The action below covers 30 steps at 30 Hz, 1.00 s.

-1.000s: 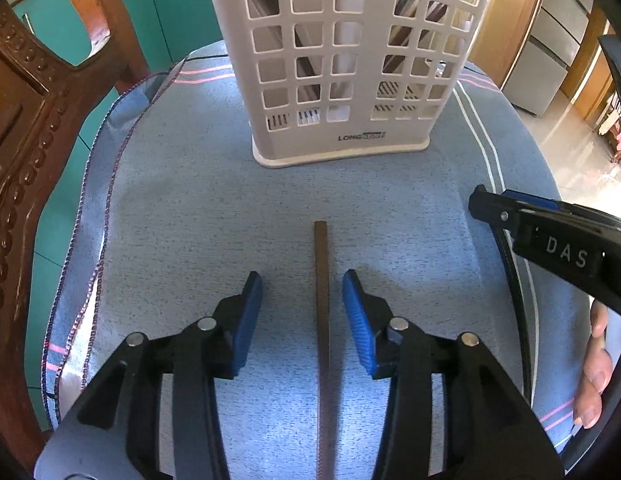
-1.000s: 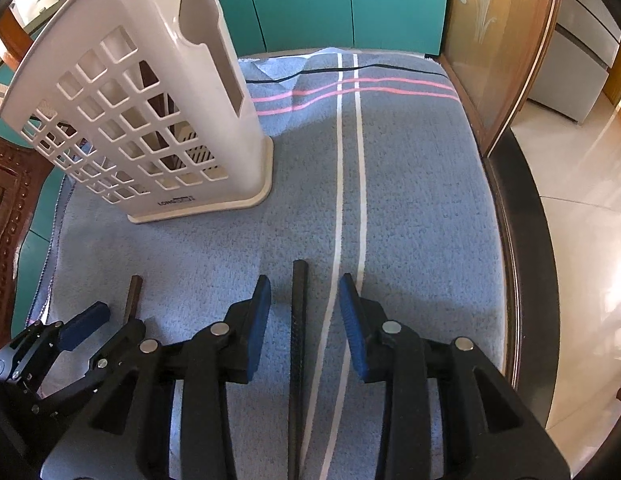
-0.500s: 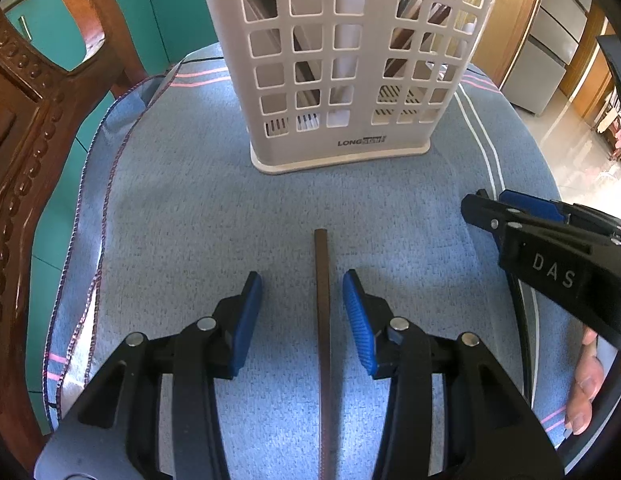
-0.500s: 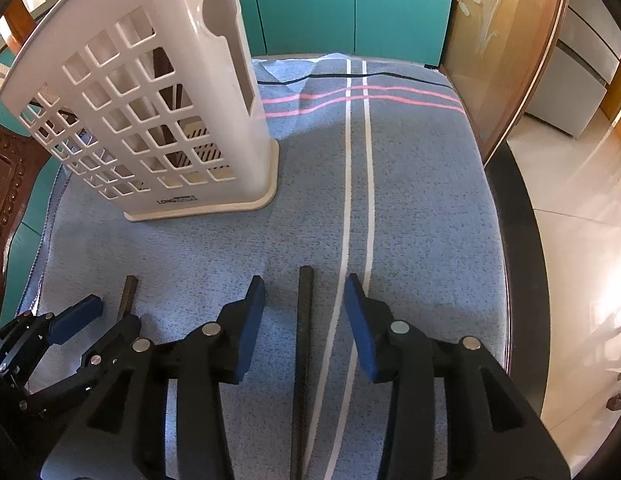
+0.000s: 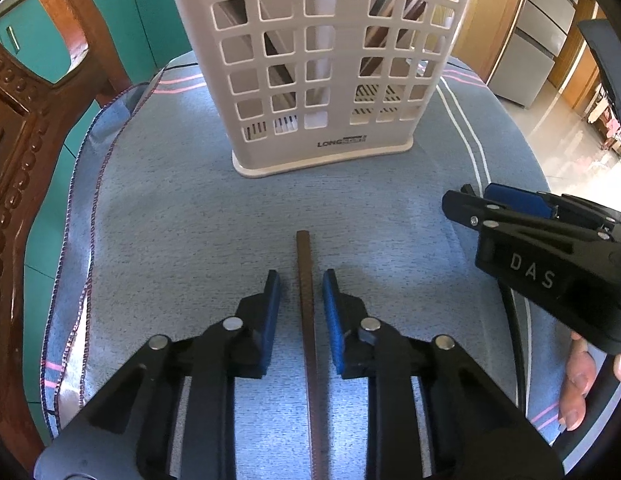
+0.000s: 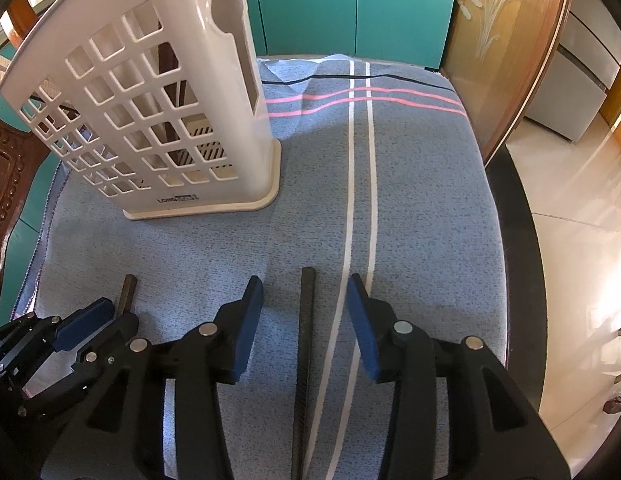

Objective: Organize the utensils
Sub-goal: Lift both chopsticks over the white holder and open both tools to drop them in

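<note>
A brown chopstick [image 5: 305, 292] lies on the blue striped cloth [image 5: 170, 220], pointing at the white slotted utensil basket [image 5: 322, 60]. My left gripper [image 5: 301, 274] straddles it and its jaws are closing. A narrow gap still shows on each side of the stick, so the pads do not press it. In the right wrist view a black chopstick [image 6: 306, 320] lies between the wide-open jaws of my right gripper [image 6: 303, 280], untouched. The basket [image 6: 150, 120] stands upright at the back left there, with several utensils inside. The left gripper [image 6: 90, 320] shows at lower left over the brown chopstick [image 6: 128, 292]. The right gripper [image 5: 510, 204] shows at the right of the left wrist view.
A carved wooden chair [image 5: 14, 160] rises close on the left. The table's dark rim [image 6: 518, 240] runs down the right side, with tiled floor beyond it. Teal cabinet doors [image 6: 310, 0] stand behind. A person's fingers [image 5: 578, 380] hold the right gripper.
The left gripper's jaws have narrowed around the brown chopstick. The right gripper's jaws have widened a little. Both chopsticks lie where they were.
</note>
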Available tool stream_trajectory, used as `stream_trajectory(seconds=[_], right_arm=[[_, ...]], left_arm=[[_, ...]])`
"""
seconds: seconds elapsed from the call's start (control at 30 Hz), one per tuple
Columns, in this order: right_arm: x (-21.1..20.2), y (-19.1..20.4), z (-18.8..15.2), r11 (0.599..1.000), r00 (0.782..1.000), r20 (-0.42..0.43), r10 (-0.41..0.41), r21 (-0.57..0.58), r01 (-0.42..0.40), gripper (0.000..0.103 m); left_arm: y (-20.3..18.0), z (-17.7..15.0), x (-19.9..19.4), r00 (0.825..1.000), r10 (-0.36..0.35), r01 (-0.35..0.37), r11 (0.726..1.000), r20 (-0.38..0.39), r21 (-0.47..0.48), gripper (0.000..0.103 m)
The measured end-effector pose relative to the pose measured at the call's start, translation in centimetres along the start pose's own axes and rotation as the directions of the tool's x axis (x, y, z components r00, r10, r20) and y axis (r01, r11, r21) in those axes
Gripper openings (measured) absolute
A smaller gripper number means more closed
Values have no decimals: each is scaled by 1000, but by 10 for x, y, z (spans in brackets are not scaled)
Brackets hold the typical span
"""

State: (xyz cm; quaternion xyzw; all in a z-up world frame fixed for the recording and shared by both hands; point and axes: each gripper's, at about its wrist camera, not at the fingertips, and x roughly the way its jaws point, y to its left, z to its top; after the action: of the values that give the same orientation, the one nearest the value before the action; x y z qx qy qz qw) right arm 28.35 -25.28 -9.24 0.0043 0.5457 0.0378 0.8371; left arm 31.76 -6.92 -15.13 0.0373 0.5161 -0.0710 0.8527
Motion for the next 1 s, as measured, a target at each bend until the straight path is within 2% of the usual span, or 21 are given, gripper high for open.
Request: stream_trajectory(seconds=[0.3,0.33,0.37,0.4,0.47,0.6,0.67,0.83,0.93,1.0], right_arm=[[4,15,-4,997,998,28,-59,-57,60,47],[4,15,-4,997,998,29,-54,-59,55,45],[3,17,-4,997,999,30,-42,-64,44,29],[2,20,-4,997,999,29,-40,-69,42,10],[2,22,-5,997,999,23,-22,-75,24,7],[-5,23,-4,998,999,23,44,-36,-43,7],[-18,19,-2,997,996,56,73,-17,-72,7],[-61,13,2,984,973,149,178,-8,-179,7],[-89,11,0,972,951,200,235,-28,-234,7],[-110,6,-1,957,928,235,289,-41,-287,7]], left_arm=[[0,6,0,1000,0,0,1000,-9,3,23],[-1,6,0,1000,1,-1,1000,-8,2,23],[0,6,0,1000,1,-1,1000,-7,-1,20],[0,7,0,1000,8,-8,1000,-3,-7,12],[2,5,-1,1000,11,-11,1000,-1,-17,8],[7,3,-4,1000,-5,5,999,0,-51,7],[11,1,-11,1000,-17,18,998,13,-61,7],[12,-2,-55,994,-47,53,997,103,-50,7],[15,-5,-92,982,-69,78,996,177,-44,7],[16,-5,-114,972,-72,83,996,225,-40,7]])
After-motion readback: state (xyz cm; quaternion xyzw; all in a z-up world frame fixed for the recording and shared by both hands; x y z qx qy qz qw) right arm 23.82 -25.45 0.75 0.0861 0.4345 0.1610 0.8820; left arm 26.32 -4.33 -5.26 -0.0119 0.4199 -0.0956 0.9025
